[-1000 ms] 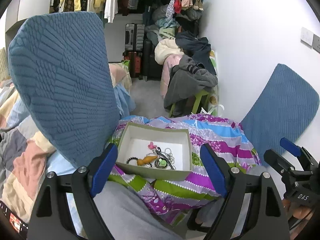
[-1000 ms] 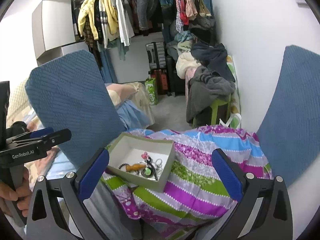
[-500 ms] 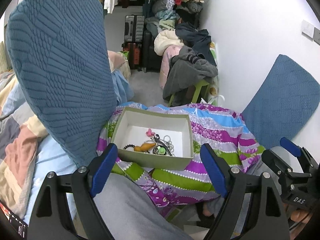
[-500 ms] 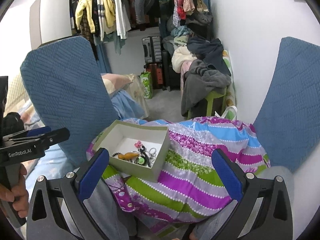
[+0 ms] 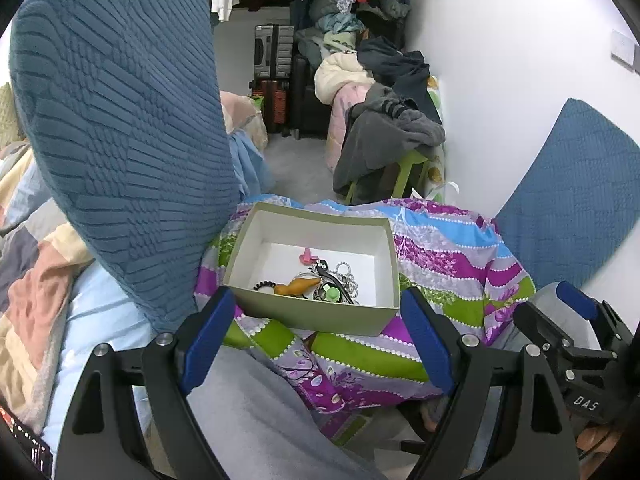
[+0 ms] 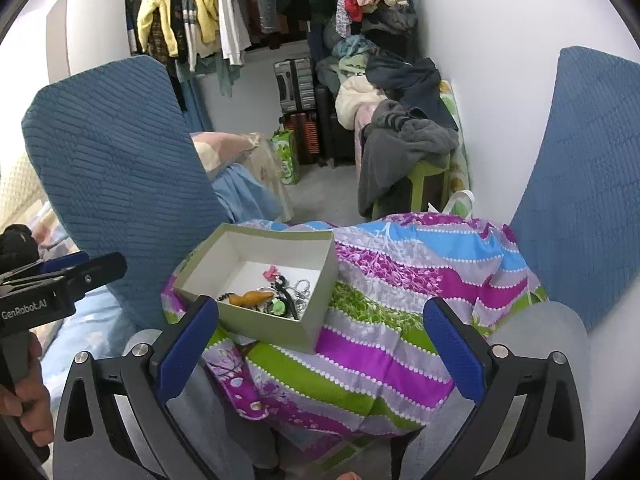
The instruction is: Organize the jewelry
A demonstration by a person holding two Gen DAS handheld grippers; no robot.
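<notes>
An open grey-green cardboard box (image 5: 376, 232) with a white inside sits on a purple, green and blue striped cloth (image 5: 448, 256). It holds a tangle of jewelry (image 5: 316, 284): an orange piece, a pink piece, a green bead, black beads and silver rings. The box also shows in the right wrist view (image 6: 320, 280), with the jewelry (image 6: 272, 296) inside. My left gripper (image 5: 316, 340) is open and empty, just short of the box's near wall. My right gripper (image 6: 320, 348) is open and empty, near the box's near right corner.
Two blue textured cushions stand at the left (image 5: 120, 140) and right (image 5: 576, 192). A patchwork blanket (image 5: 32, 272) lies at the left. Beyond are a green stool with piled clothes (image 5: 392, 140), suitcases (image 5: 276, 68) and hanging clothes (image 6: 208, 20). A white wall (image 5: 520, 60) runs along the right.
Both grippers have moved toward the box and tilted down. The box sits higher and larger in both views. Both stayed open and empty.
</notes>
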